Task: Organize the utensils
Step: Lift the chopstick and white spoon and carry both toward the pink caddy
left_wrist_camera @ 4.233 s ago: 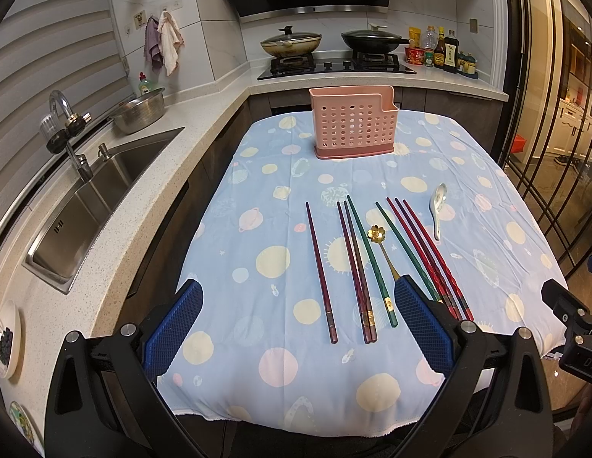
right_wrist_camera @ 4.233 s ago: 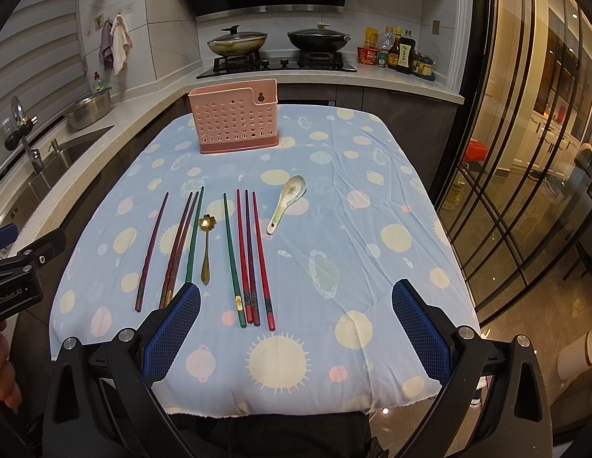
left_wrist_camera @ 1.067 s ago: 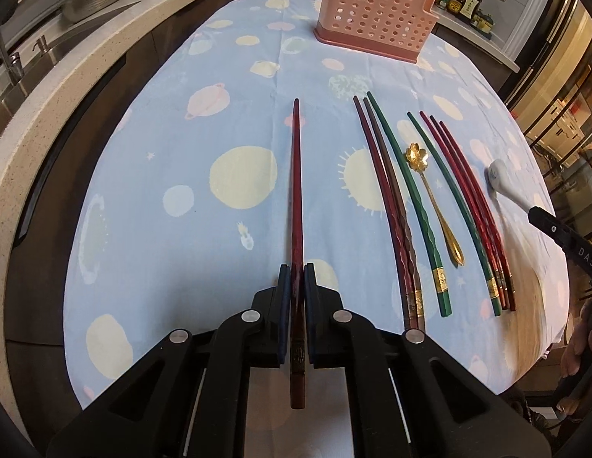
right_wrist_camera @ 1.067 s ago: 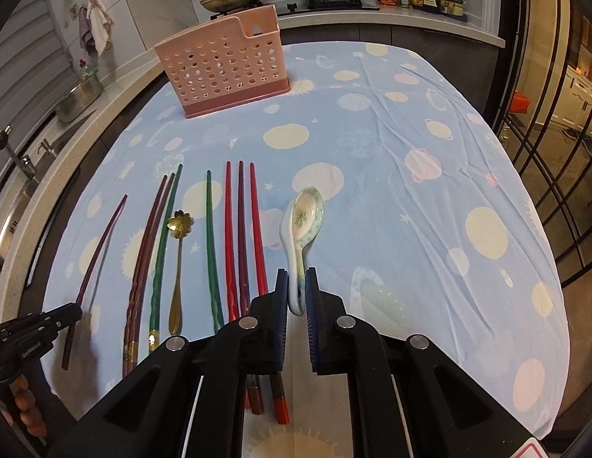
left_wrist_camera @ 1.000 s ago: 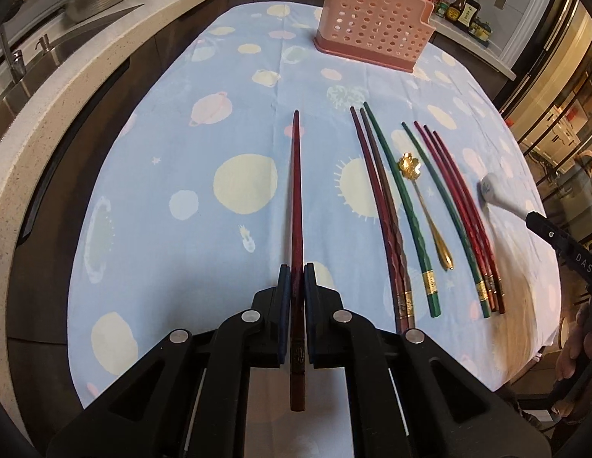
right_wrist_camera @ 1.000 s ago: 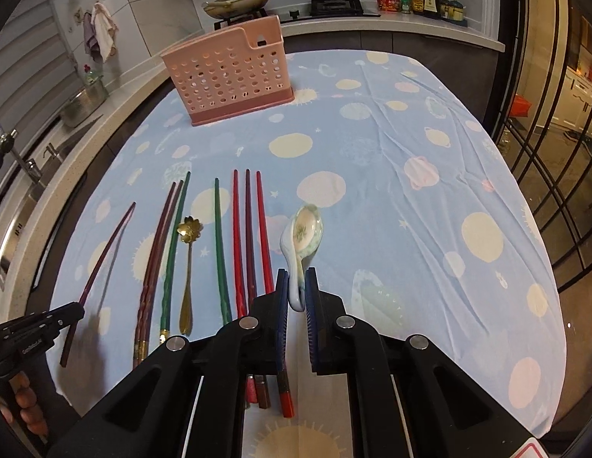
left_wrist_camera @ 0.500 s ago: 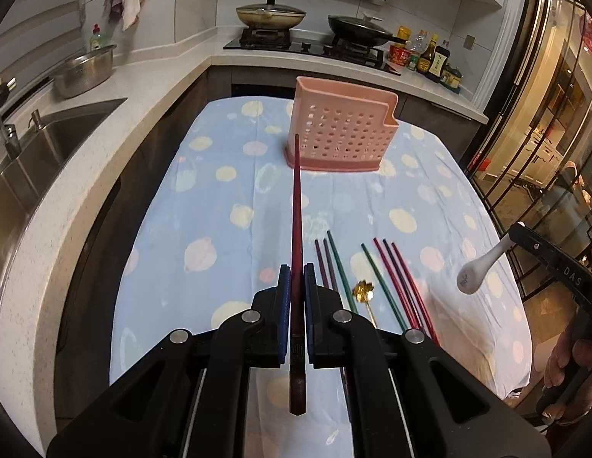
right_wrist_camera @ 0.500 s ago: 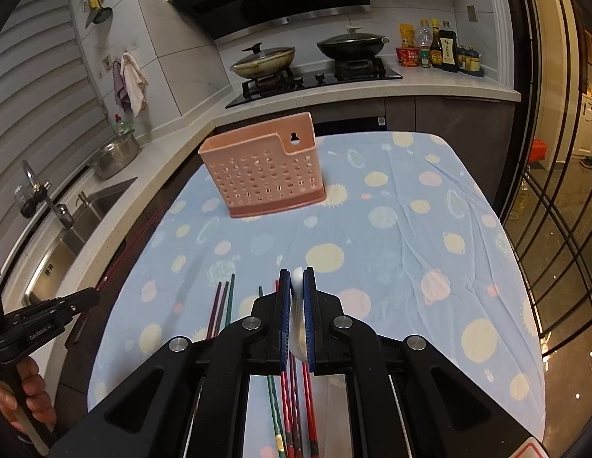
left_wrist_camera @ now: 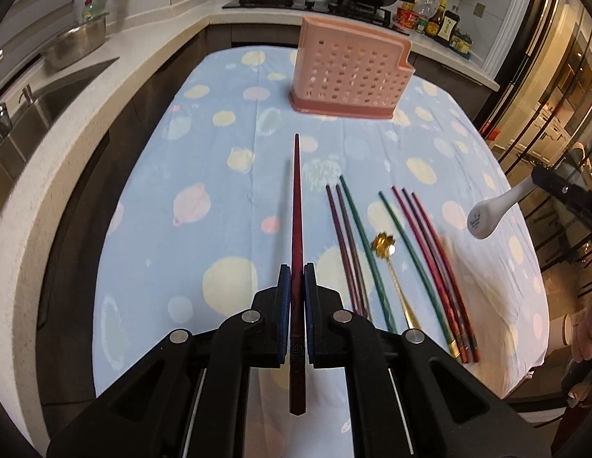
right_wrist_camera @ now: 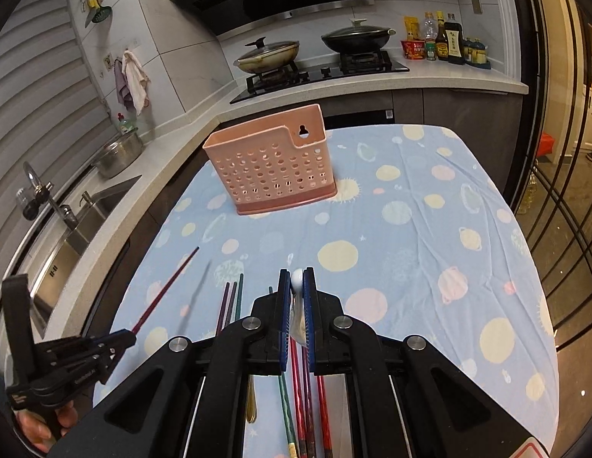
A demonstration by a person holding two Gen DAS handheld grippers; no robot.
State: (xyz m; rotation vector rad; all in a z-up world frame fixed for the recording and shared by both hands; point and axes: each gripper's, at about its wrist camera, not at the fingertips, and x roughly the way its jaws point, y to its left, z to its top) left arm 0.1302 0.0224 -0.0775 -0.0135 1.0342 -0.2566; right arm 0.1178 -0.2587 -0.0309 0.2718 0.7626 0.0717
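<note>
The pink perforated caddy [right_wrist_camera: 271,170] stands far across the cloth-covered tabletop [left_wrist_camera: 219,206]. The left gripper [left_wrist_camera: 297,297] is clamped on a stiff, light dark-red chopstick [left_wrist_camera: 296,206] near its thick end — likely slippery. The right gripper [right_wrist_camera: 297,305] pinches the white ceramic spoon [left_wrist_camera: 494,210] by its handle — breakable.

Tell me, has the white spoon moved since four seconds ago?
Yes. The white spoon lay on the tablecloth beside the red chopsticks; now the right gripper holds it lifted above them.
</note>
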